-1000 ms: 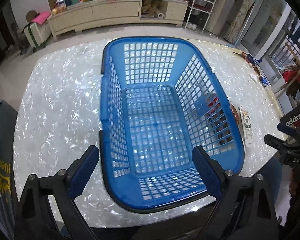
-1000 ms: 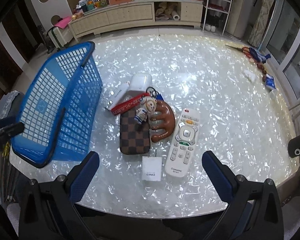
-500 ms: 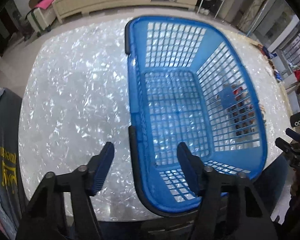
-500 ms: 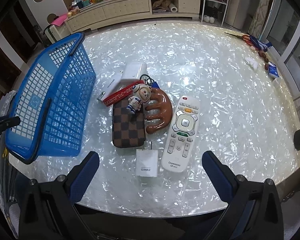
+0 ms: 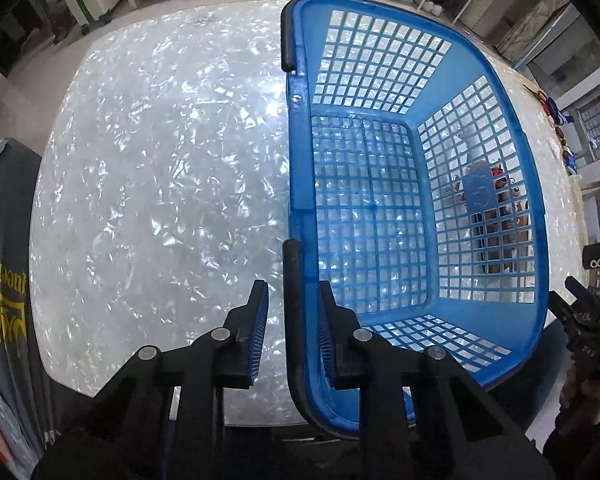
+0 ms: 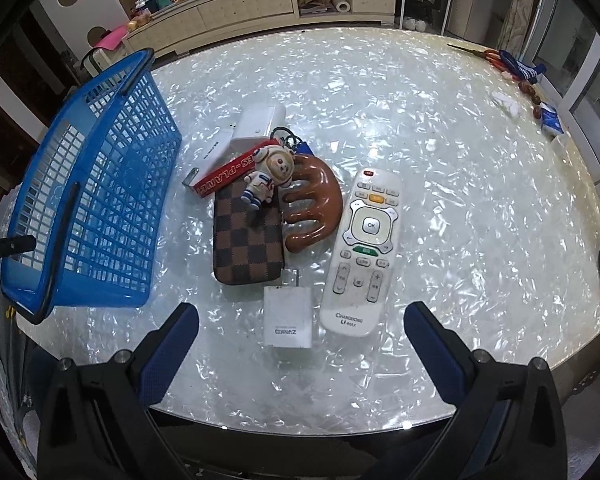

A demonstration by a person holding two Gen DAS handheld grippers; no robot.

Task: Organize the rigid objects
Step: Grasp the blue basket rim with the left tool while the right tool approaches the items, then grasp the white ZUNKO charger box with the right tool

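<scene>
I have the left tool (image 5: 292, 316) astride the near left wall of the blue basket (image 5: 520, 200): one pad outside, the other inside, and the black rim strip (image 5: 290, 280) between them. The jaws have just been closing on this wall. I see a thin gap beside the outer pad, so I cannot say the grip is already firm; the inner pad seems against the plastic. I judge that I take the basket here to keep it steady, or to pull it closer to the things, because a light basket slides easily on the shiny tabletop (image 5: 160, 160).

The basket is empty. Through its grid floor only the tabletop shines. The dark shapes behind its far-side wall are outside it, not in it.

The right tool (image 6: 300, 330) is wide apart and holds nothing. It hangs above the near edge of the tabletop. Just ahead of it, between the two fingers, lies the white charger plug (image 6: 287, 318). A little further are the checkered brown pouch (image 6: 247, 240), the white remote control (image 6: 362, 252) to the right of it, and the brown wooden comb (image 6: 314, 210) between them. The astronaut keychain figure (image 6: 267, 178) lies on the top of the pouch, beside a red strap (image 6: 224, 174) and a white box (image 6: 258, 128). The basket stands to the left of this group. Nothing is sorted yet; the charger seems the nearest first pick.
</scene>
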